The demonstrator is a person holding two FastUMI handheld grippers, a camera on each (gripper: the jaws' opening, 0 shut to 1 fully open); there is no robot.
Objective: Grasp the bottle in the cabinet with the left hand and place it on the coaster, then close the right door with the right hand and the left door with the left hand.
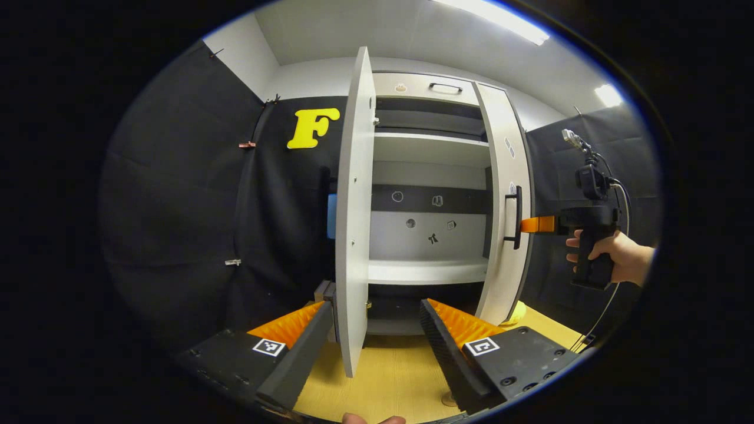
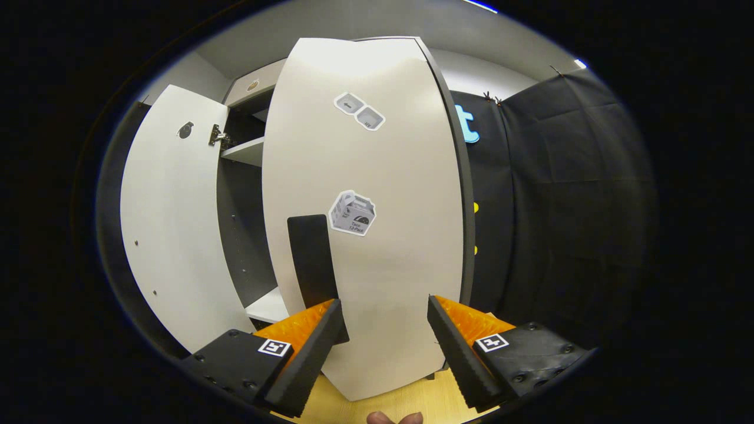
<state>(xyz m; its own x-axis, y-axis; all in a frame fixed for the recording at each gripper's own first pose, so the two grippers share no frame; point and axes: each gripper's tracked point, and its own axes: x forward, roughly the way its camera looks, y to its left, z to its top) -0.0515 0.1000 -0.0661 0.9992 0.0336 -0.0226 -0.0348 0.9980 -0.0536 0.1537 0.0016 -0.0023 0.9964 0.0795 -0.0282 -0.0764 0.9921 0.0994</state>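
- Cabinet (image 1: 427, 176): white, stands on a light wood tabletop (image 1: 394, 377), both doors ajar; shelves I can see hold no bottle.
- Bottle + coaster: can't locate either for sure. A small yellow rounded thing (image 1: 518, 312) peeks from behind the right door's foot in left gripper view; can't tell what it is.
- Left door (image 1: 355, 224): swung out edge-on toward the left gripper's cam; its lower edge sits between the left gripper (image 1: 377, 335) fingers, no contact seen.
- Left gripper: fingers spread wide apart, nothing held.
- Right door (image 1: 505, 200): partly open, dark bar handle (image 1: 514, 217) on its front face. In right gripper view the door (image 2: 377, 235) is close up w/ stickers (image 2: 352, 213) on it, the handle (image 2: 312, 265) just above that gripper's left finger.
- Right gripper (image 2: 383, 341): fingers apart, empty, close to the door face. In left gripper view it (image 1: 539, 224) is held by a hand (image 1: 618, 256), tip right at the handle; can't tell if touching.
- Black cloth walls around the booth.
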